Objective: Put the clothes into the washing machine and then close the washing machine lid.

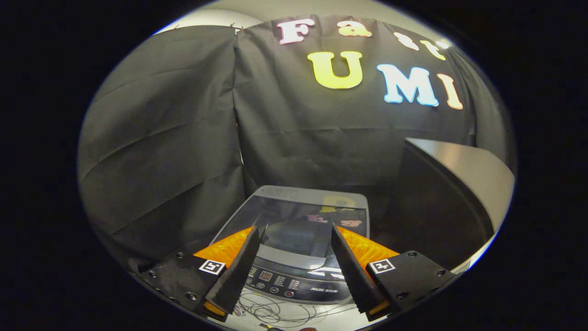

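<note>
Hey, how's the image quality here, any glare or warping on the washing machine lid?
In the gripper view, the fisheye lens bends the booth wall and the grey panel into curves. The washing machine lid is glossy and mirrors the wall, with a bright glare band near its front edge. The open gripper looks sharp; light falls off toward the rim.

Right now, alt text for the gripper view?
A top-loading washing machine with its lid closed lies below and ahead of the gripper, whose fingers are open and empty. Loose cables lie before its control panel.
</note>
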`<state>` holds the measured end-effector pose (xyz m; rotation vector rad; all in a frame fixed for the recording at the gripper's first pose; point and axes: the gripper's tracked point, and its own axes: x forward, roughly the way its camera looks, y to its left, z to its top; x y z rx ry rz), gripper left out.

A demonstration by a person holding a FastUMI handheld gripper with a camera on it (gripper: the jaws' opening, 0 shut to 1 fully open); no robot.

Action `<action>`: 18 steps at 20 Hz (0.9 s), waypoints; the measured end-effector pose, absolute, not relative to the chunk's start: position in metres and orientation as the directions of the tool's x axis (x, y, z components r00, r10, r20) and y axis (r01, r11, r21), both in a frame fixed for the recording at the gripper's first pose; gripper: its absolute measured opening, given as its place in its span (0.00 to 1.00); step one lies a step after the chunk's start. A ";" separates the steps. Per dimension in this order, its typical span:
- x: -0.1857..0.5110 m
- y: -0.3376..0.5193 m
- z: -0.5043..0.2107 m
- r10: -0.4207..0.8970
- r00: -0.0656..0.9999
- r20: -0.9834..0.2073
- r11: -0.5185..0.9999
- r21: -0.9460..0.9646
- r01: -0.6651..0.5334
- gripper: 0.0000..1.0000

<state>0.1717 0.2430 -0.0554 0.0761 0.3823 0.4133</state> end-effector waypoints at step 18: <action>0.018 -0.070 -0.015 0.306 0.950 -0.061 0.950 0.079 -0.301 0.97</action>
